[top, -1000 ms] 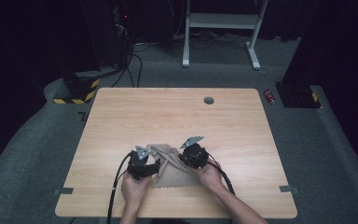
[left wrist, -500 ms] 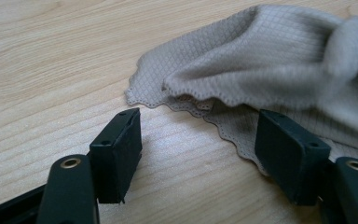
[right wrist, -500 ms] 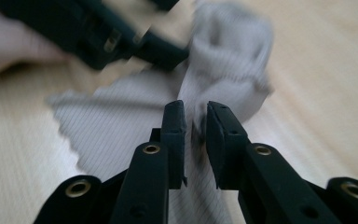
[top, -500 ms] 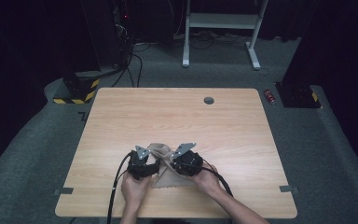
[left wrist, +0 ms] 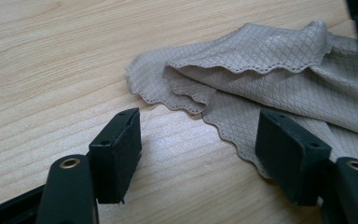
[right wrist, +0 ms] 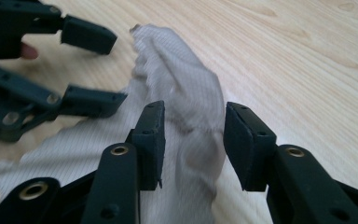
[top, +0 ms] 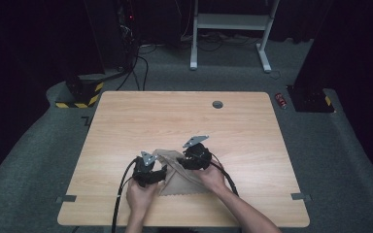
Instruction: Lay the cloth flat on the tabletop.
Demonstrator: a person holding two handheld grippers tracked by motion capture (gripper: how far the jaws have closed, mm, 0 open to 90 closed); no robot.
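A beige quilted cloth [top: 180,175] with scalloped edges lies rumpled near the table's front edge, between my two grippers. My left gripper [top: 149,171] sits at its left edge. In the left gripper view it [left wrist: 200,140] is open, low over the wood, its right jaw over the hem of the cloth [left wrist: 270,60], which is folded over on itself. My right gripper [top: 195,158] is at the cloth's far right side. Seen in the right gripper view, that gripper [right wrist: 193,135] is open, with a raised, blurred fold of cloth [right wrist: 186,98] standing between the jaws. The left gripper [right wrist: 91,70] faces it.
The wooden table [top: 175,116] has a round cable hole [top: 217,104] near its far edge. Tape tabs [top: 65,198] mark the front corners. Beyond the table are a white desk frame [top: 228,22], cables on the carpet and a small red can [top: 281,100].
My right gripper swung left over the cloth toward the left gripper, then drew back right and farther. The cloth is now more bunched and folded. The left gripper has barely moved.
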